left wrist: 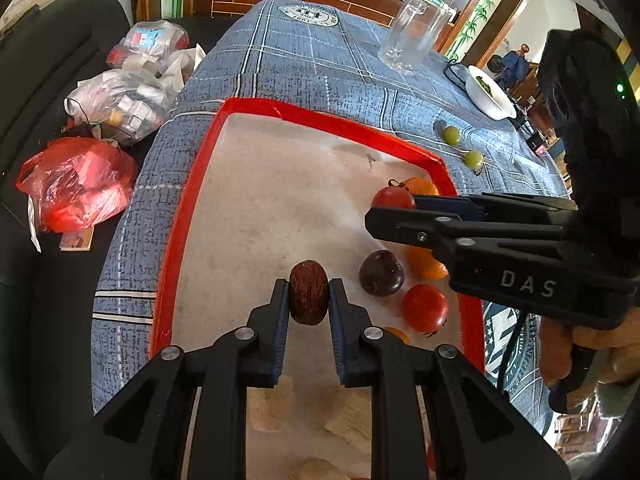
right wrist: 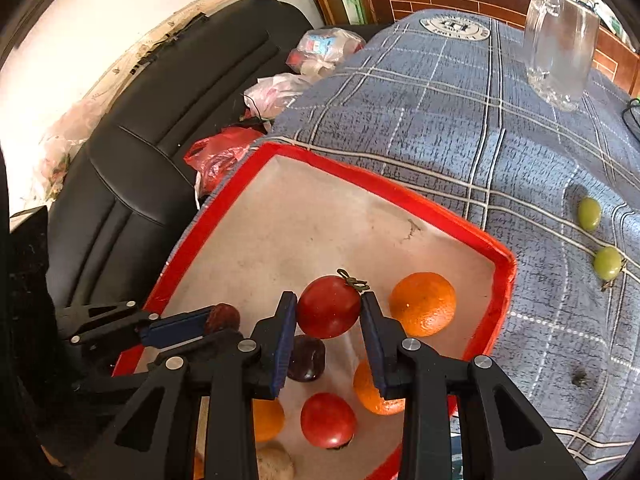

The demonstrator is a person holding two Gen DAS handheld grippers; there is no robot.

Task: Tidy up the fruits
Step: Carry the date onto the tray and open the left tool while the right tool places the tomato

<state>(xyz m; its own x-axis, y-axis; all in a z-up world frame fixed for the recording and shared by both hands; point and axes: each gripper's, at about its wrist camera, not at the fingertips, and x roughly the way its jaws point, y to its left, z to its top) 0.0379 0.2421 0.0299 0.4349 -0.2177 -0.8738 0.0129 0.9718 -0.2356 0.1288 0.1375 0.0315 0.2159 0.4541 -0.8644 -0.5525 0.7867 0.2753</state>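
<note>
Left gripper (left wrist: pixel 309 295) clamped on date (left wrist: pixel 308 292), lower centre of frame, above red tray (left wrist: pixel 188 208). Right gripper (right wrist: pixel 328 312) grasping tomato (right wrist: pixel 329 306) mid-frame over tray, orange (right wrist: pixel 423 304) just right. Two grapes (right wrist: pixel 589 213) on cloth (right wrist: pixel 420 120), right edge.

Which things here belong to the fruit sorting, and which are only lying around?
Job: red-rimmed tray, dried date in left gripper, tomato in right gripper, oranges, two green grapes.
Lying about: glass mug, white bowl, plastic bags.
</note>
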